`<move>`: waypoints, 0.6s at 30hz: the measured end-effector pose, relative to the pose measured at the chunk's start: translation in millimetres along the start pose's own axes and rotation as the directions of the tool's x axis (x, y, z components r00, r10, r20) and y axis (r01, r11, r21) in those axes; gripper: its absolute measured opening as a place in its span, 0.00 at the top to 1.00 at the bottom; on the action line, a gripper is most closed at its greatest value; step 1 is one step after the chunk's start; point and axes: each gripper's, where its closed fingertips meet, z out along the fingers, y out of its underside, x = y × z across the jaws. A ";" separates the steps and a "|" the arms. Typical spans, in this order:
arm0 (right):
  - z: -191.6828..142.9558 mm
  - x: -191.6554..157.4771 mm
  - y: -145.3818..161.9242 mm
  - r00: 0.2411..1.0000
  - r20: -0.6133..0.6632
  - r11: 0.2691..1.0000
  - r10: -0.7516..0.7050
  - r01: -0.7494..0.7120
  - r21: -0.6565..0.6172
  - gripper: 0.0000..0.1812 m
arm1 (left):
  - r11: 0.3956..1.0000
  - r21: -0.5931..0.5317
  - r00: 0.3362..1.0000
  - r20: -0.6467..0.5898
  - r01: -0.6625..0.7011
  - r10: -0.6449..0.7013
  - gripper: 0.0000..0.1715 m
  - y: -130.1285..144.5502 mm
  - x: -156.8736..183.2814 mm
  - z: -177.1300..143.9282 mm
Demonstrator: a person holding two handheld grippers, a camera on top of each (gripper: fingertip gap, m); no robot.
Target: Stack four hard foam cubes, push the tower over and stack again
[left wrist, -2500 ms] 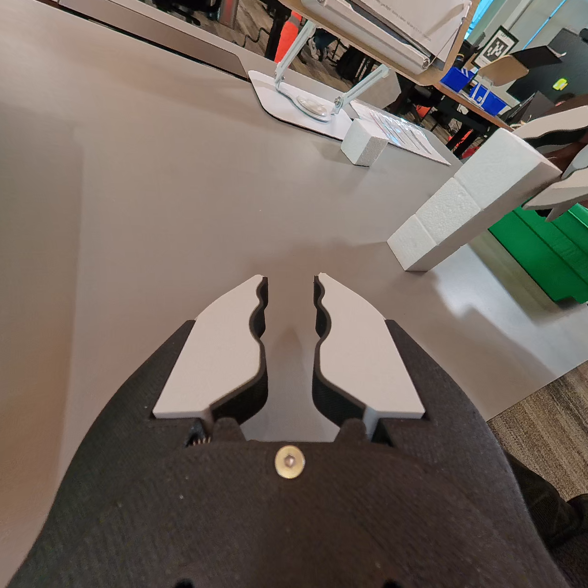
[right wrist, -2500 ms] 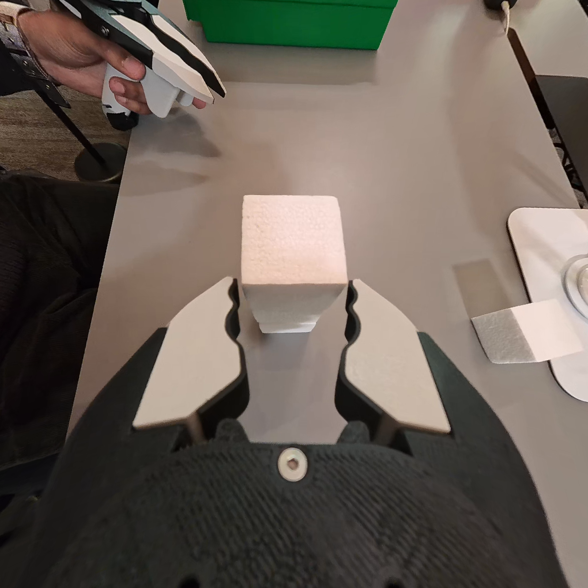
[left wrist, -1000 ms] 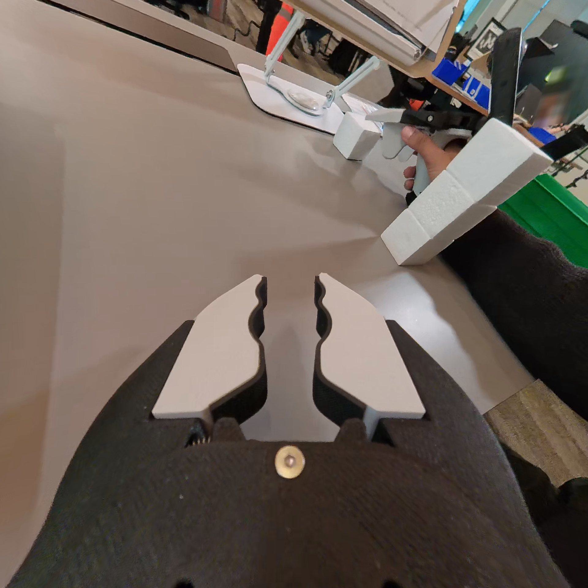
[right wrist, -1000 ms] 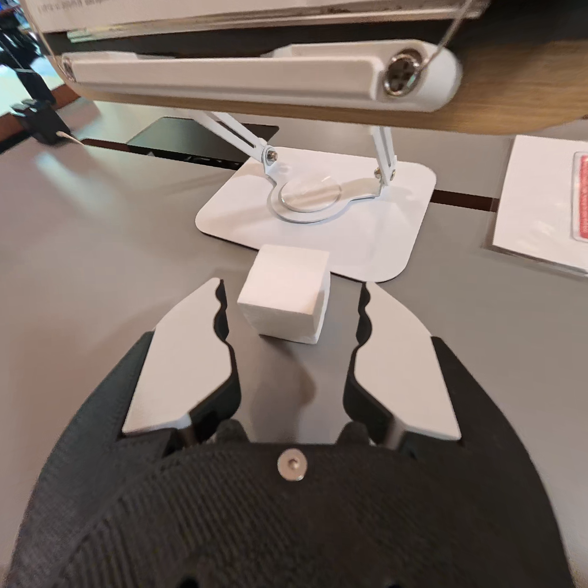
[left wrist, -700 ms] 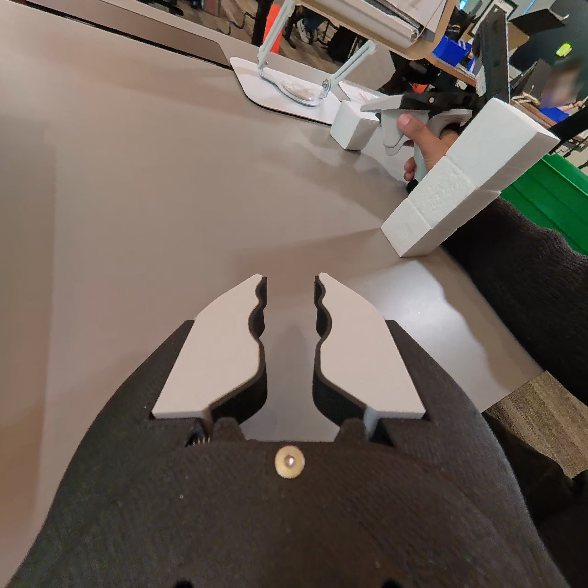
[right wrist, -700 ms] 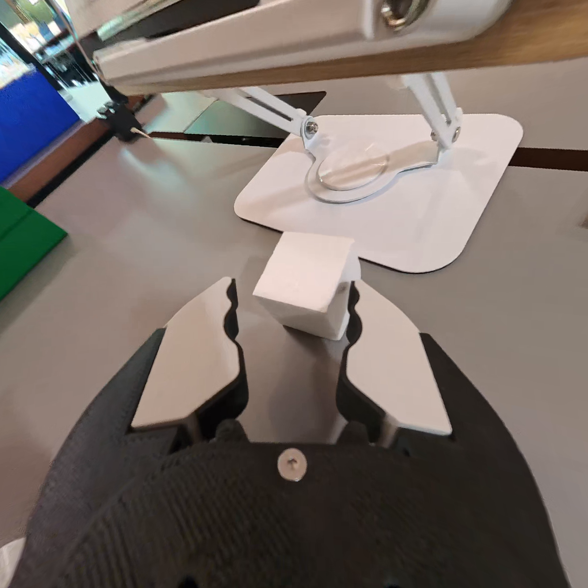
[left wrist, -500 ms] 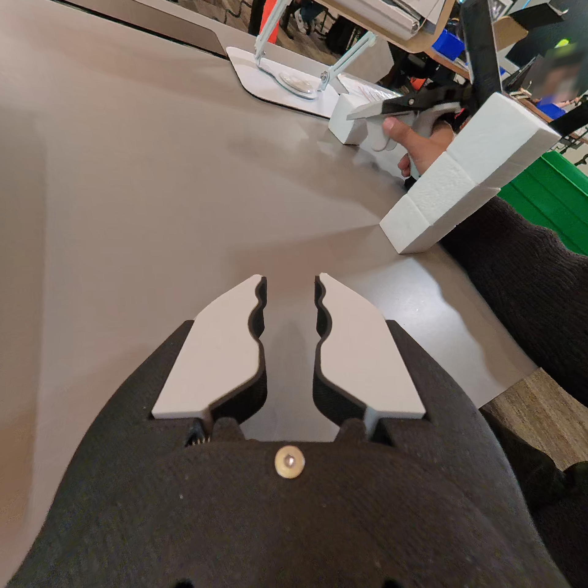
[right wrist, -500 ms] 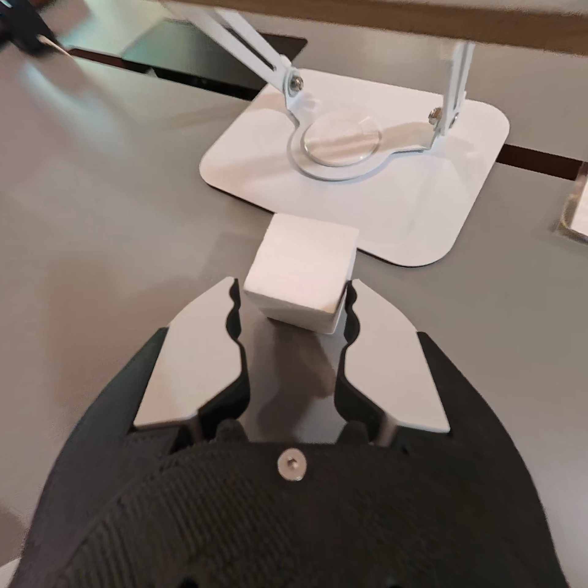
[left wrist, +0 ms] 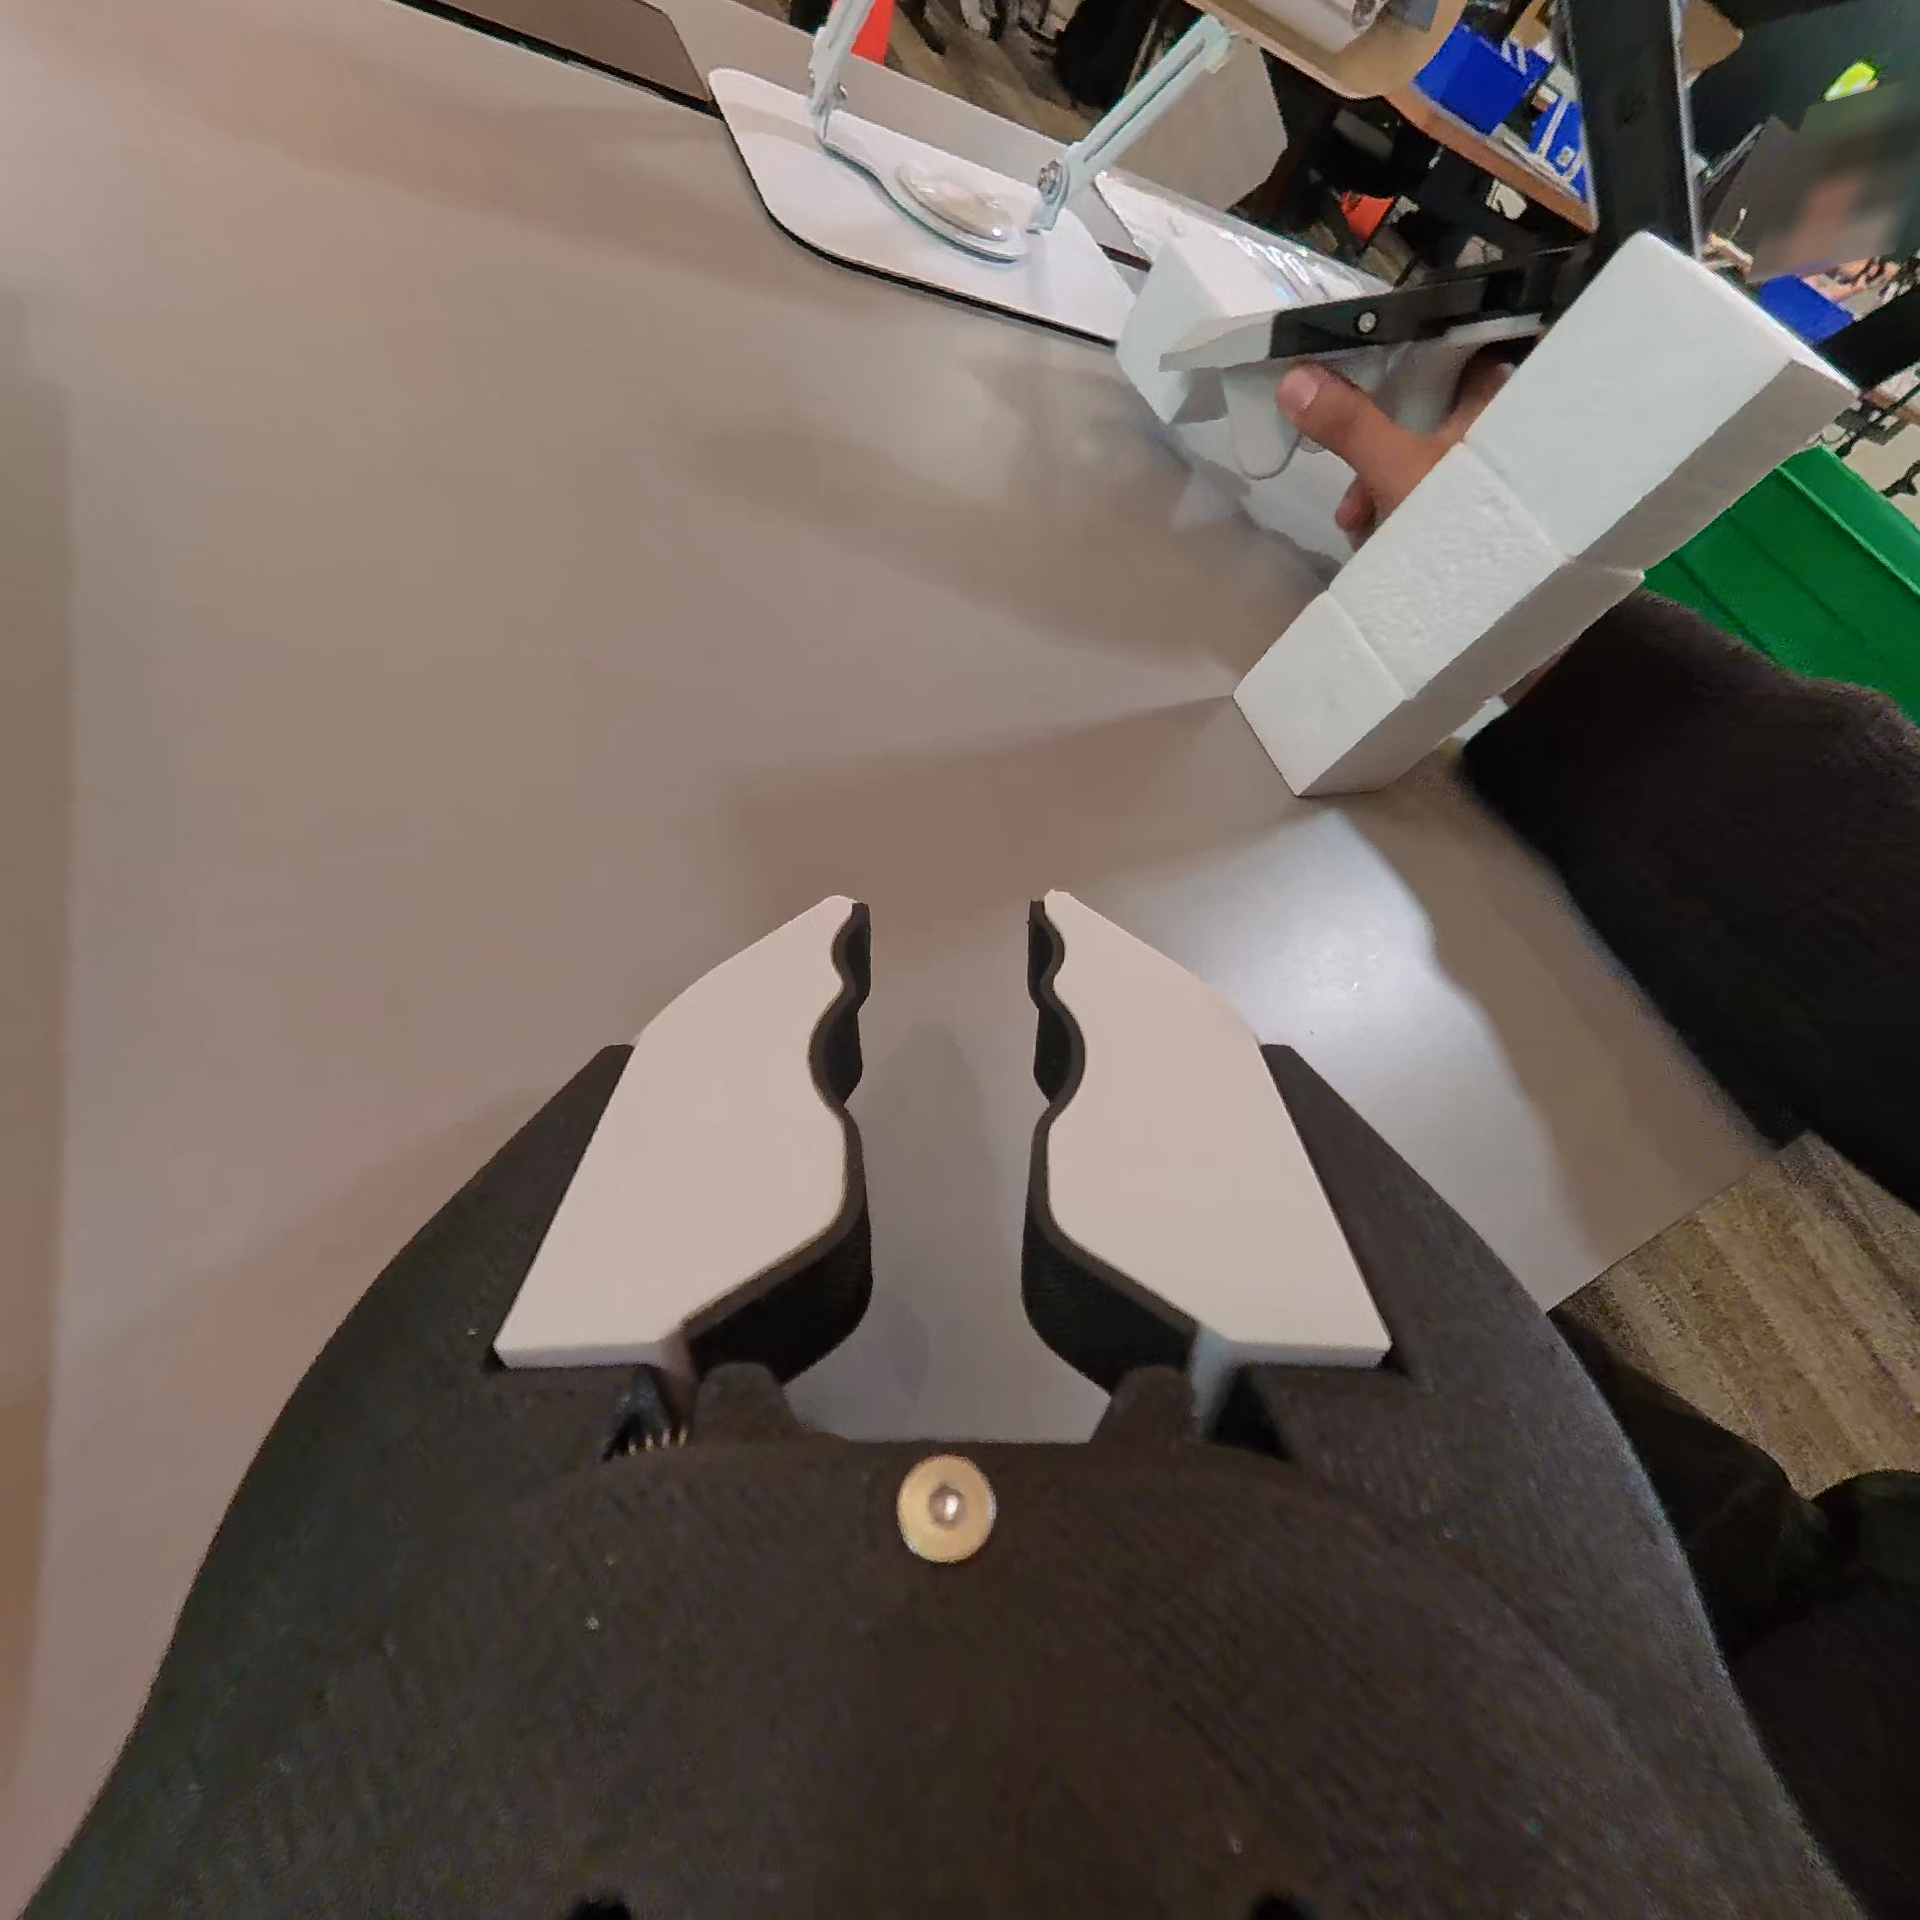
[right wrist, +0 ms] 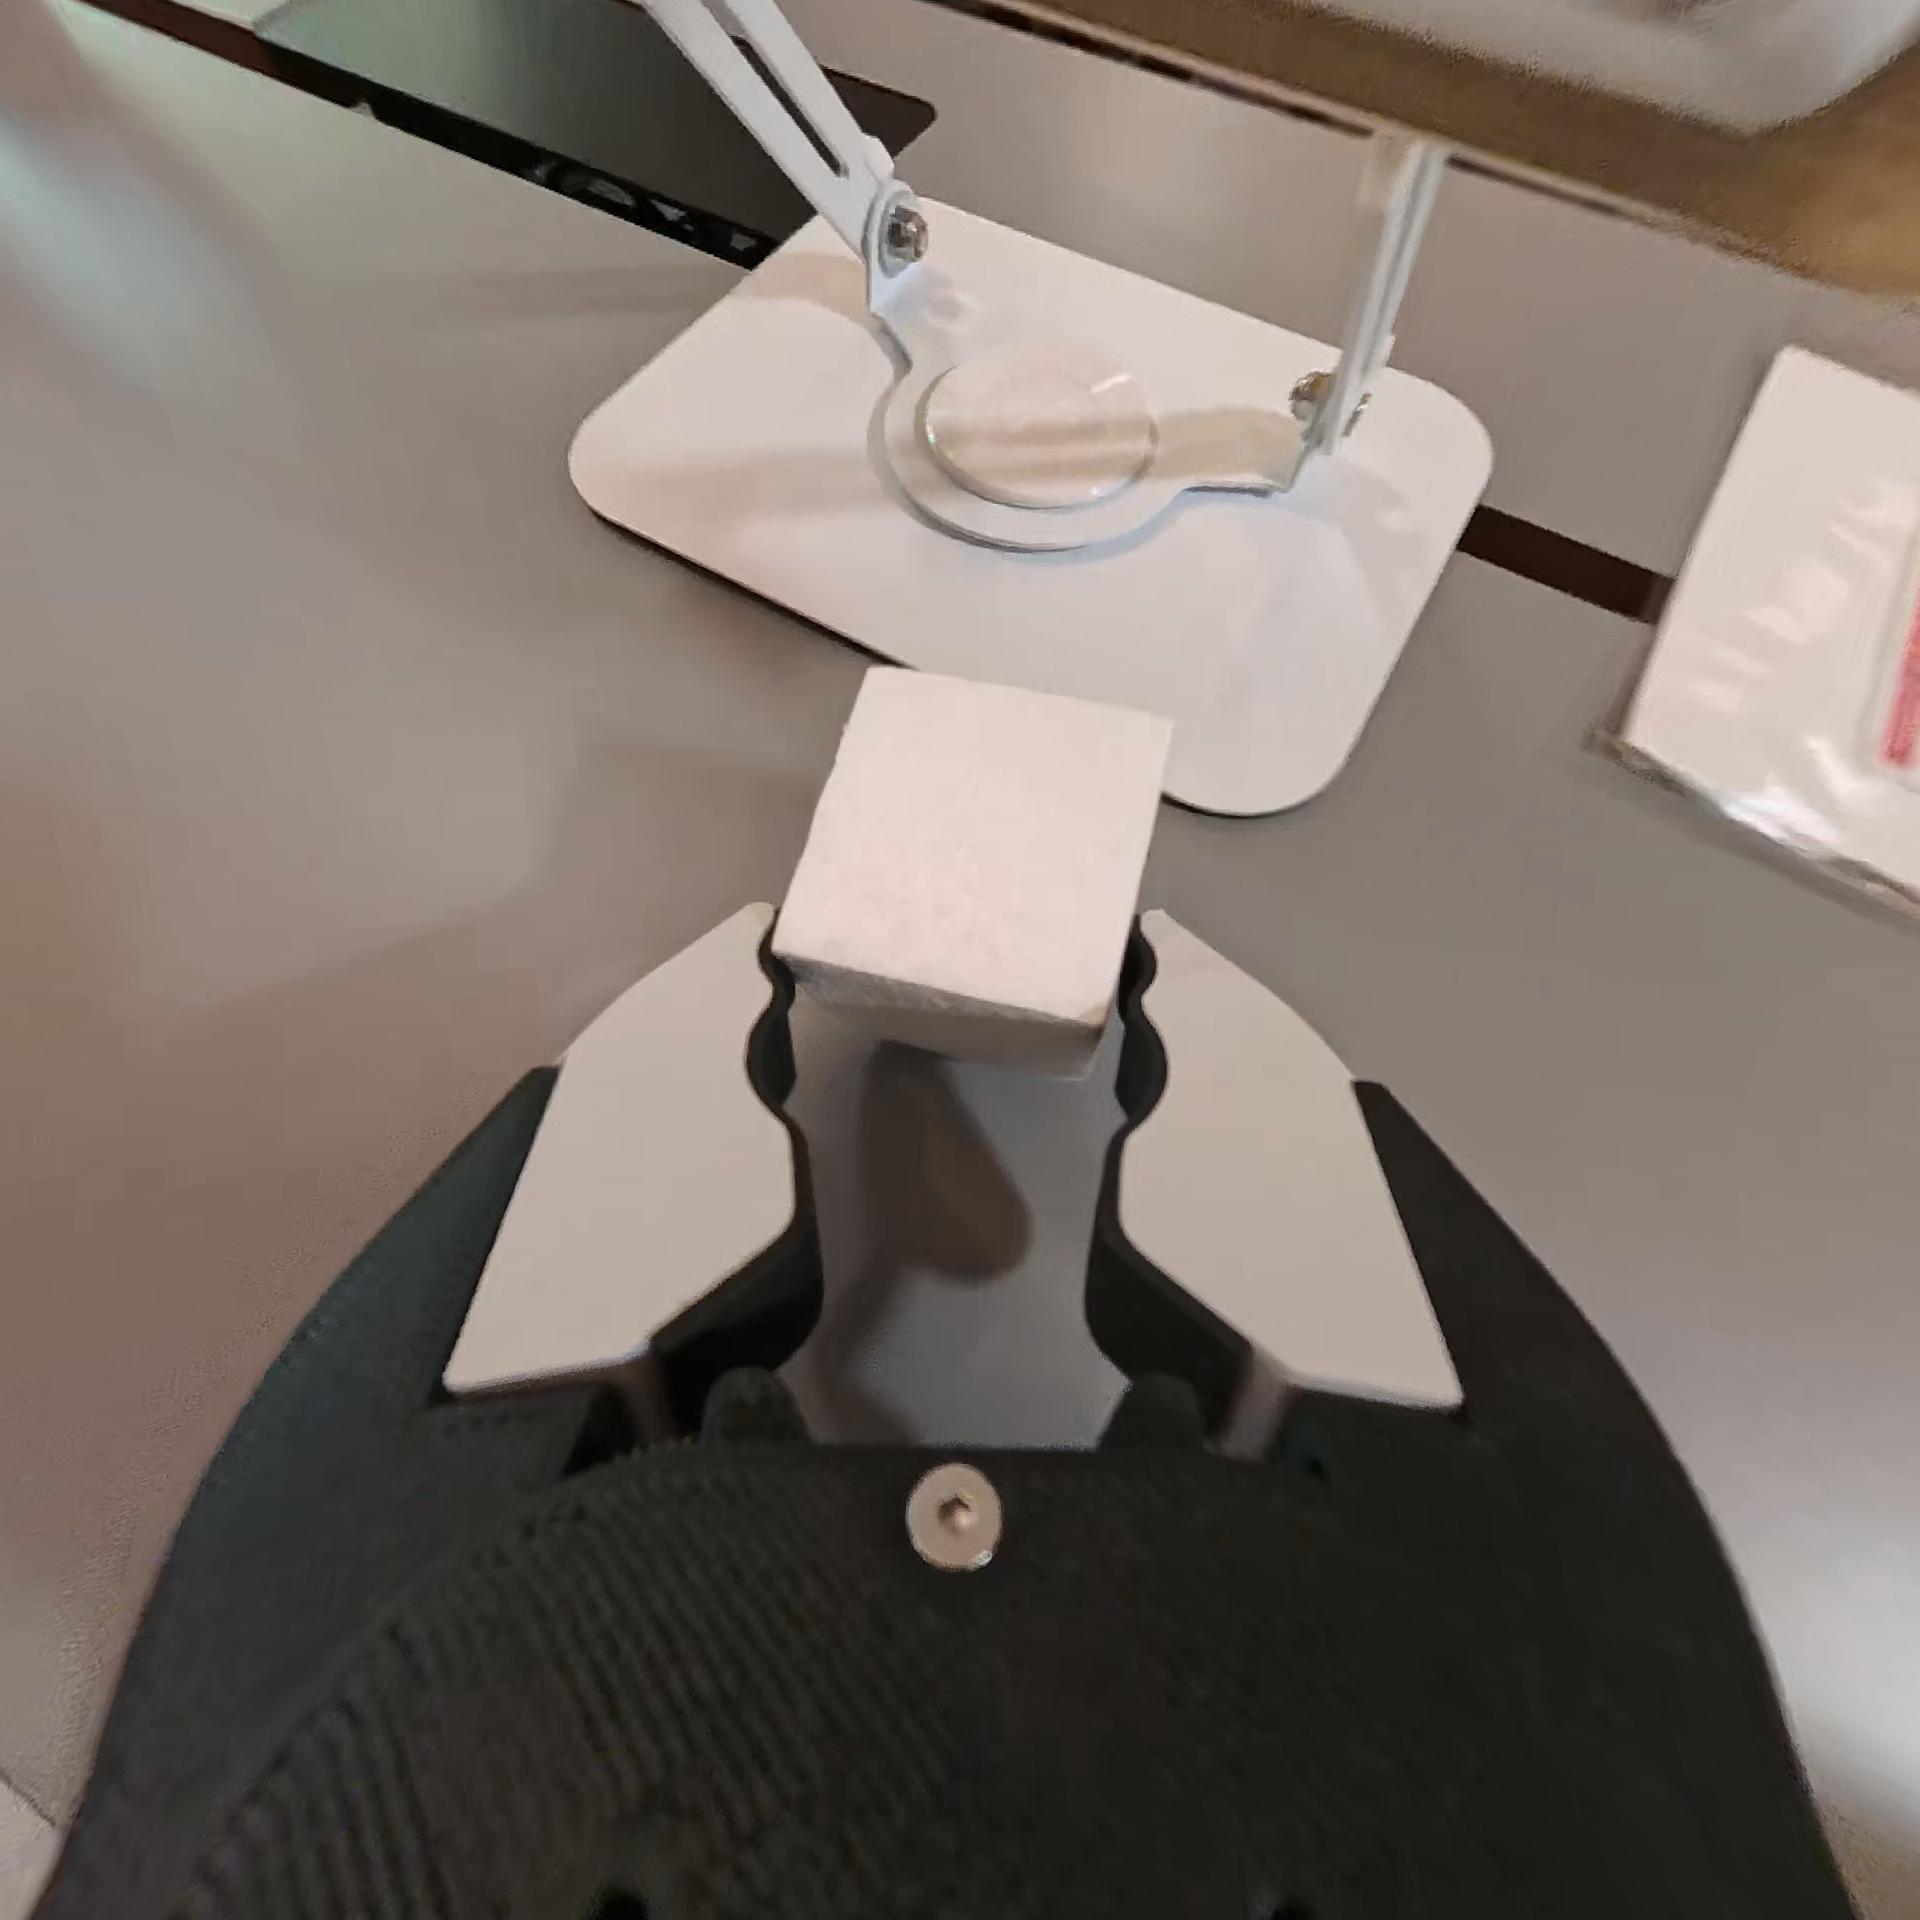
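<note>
My left gripper (left wrist: 945, 914) is open a little and empty, low over the grey table (left wrist: 416, 623). A leaning stack of three white foam cubes (left wrist: 1507, 520) stands ahead to its right. My right gripper (right wrist: 951, 925) is shut on a single white foam cube (right wrist: 977, 862), gripped by its sides at the fingertips, with its shadow on the table beneath. In the left wrist view that cube (left wrist: 1184, 301) shows beyond the stack, in the right gripper held by a hand (left wrist: 1371, 447).
A white stand base (right wrist: 1039, 520) with slanted arms sits just beyond the held cube; it also shows in the left wrist view (left wrist: 914, 218). A laminated sheet (right wrist: 1818, 675) lies at the right. A green bin (left wrist: 1808, 582), a dark sleeve (left wrist: 1714, 831) and the table's edge over carpet (left wrist: 1766, 1299) are on the right. About 40 cm separates my left fingertips from my right.
My right gripper left the stack, swung to the lone cube by the stand, closed on it and drew it slightly away from the stand. My left gripper stayed almost still.
</note>
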 end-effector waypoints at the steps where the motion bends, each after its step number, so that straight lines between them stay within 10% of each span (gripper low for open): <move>1: -6.9 3.7 1.6 0.999 -0.014 0.999 -0.033 0.033 0.012 0.66 | 1.000 -0.004 1.000 0.002 -0.010 0.010 0.83 0.9 0.7 0.0; 13: -193.9 -18.4 83.5 1.000 0.015 0.996 0.025 -0.026 0.085 0.66 | 0.985 -0.032 0.985 0.030 -0.170 0.171 0.84 8.9 11.4 3.1; 18: -211.4 -48.4 130.6 0.999 0.031 0.999 0.017 -0.016 -0.047 0.66 | 0.985 0.043 0.985 0.050 -0.164 0.162 0.85 -6.2 13.0 -4.0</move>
